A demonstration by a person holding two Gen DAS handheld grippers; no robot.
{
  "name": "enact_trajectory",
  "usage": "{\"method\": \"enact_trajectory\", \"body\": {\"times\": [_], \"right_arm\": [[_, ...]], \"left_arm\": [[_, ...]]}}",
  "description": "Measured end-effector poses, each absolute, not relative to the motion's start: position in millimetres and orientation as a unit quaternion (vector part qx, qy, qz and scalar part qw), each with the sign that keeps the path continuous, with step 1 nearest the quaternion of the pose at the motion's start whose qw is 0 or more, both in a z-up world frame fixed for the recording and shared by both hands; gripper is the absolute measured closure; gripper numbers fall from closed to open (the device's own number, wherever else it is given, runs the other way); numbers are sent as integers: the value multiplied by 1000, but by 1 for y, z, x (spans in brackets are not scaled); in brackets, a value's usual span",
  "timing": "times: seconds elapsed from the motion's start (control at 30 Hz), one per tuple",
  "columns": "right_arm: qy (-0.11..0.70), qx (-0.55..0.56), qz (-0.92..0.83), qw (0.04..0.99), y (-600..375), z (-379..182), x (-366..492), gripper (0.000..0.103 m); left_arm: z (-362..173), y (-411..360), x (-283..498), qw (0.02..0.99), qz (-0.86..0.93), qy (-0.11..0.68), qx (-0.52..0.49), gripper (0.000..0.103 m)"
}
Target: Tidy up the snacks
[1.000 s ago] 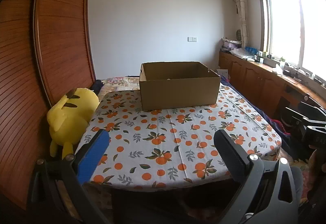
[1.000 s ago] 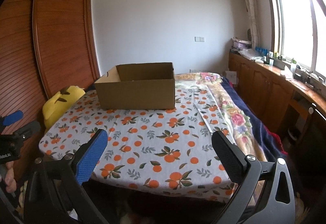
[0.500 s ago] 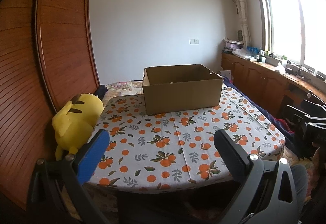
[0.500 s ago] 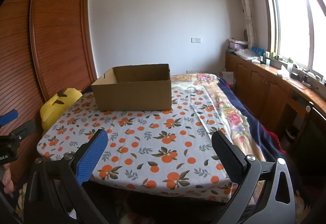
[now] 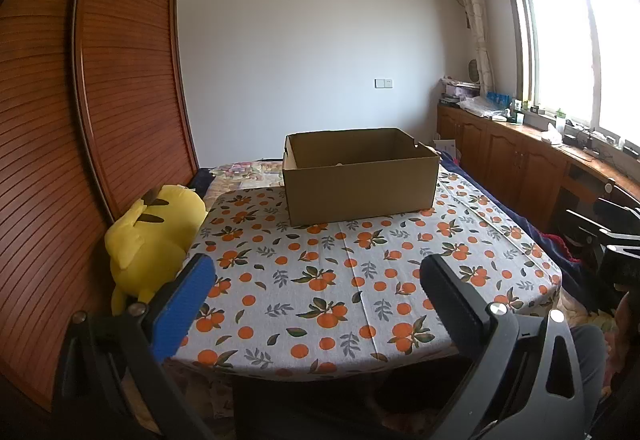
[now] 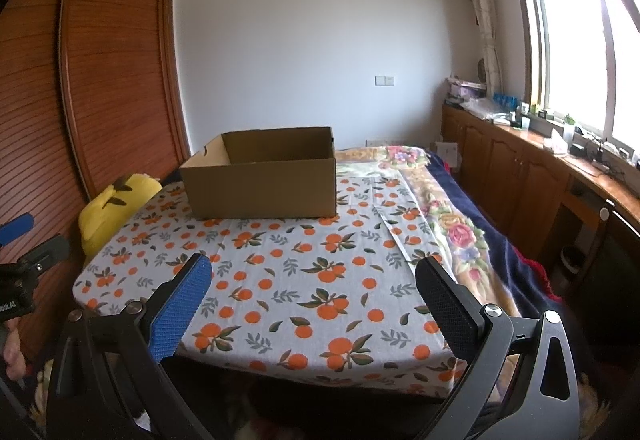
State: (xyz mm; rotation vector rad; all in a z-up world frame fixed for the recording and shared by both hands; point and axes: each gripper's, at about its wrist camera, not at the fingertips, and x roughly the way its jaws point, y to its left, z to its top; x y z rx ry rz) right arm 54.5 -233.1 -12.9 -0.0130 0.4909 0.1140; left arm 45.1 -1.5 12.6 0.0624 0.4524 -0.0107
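Note:
An open brown cardboard box stands on the far part of a table under an orange-print cloth. Its inside is almost wholly hidden; only a pale speck shows above the near wall. No loose snacks are in sight on the cloth. My left gripper hangs open over the table's near edge, nothing between its fingers. My right gripper is likewise open and empty, well short of the box.
A yellow plush toy leans by the table's left side against the wooden wardrobe. A bed with a floral quilt lies to the right, and wooden cabinets run under the window.
Both grippers have pulled back and tilted up a little, so the box and table sit lower and farther in view. Neither gripper's opening has altered.

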Motion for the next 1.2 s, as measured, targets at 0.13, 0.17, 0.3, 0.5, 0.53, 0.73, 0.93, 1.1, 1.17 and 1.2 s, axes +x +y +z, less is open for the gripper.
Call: {"method": "enact_trajectory", "body": {"times": [0.13,0.17,0.3,0.5,0.53,0.73,0.93,1.1,1.17,1.2], "right_arm": [[242,-7,57,969,-232,-11,54,0],[241,-7,57,969,-232,-10,54,0],[238,-6,56,970,-231,-7,55,0],[237,-6,55,970,-231,-8,53,0],[237,-6,56,970,-231,-8,53,0],[236,-6,56,970,-230,-7,53,0],[235,-6,57,970,-229,-7,53,0],[235,-5,59,970,-226,-6,55,0],[235,-5,60,970,-226,-6,54,0],[234,-5,61,970,-225,-6,55,0]], "left_arm": [[13,-2,44,974,-4,223,31,0],[13,-2,44,974,-3,222,31,0],[13,-1,44,975,-3,222,31,0],[13,-1,43,975,-3,222,31,0],[14,-1,43,975,-2,222,31,0],[14,-1,44,975,-2,222,31,0],[14,0,44,975,-2,221,31,0],[14,0,44,975,-3,222,31,0],[14,-1,44,975,-2,221,31,0],[14,-1,44,975,-2,222,31,0]]}}
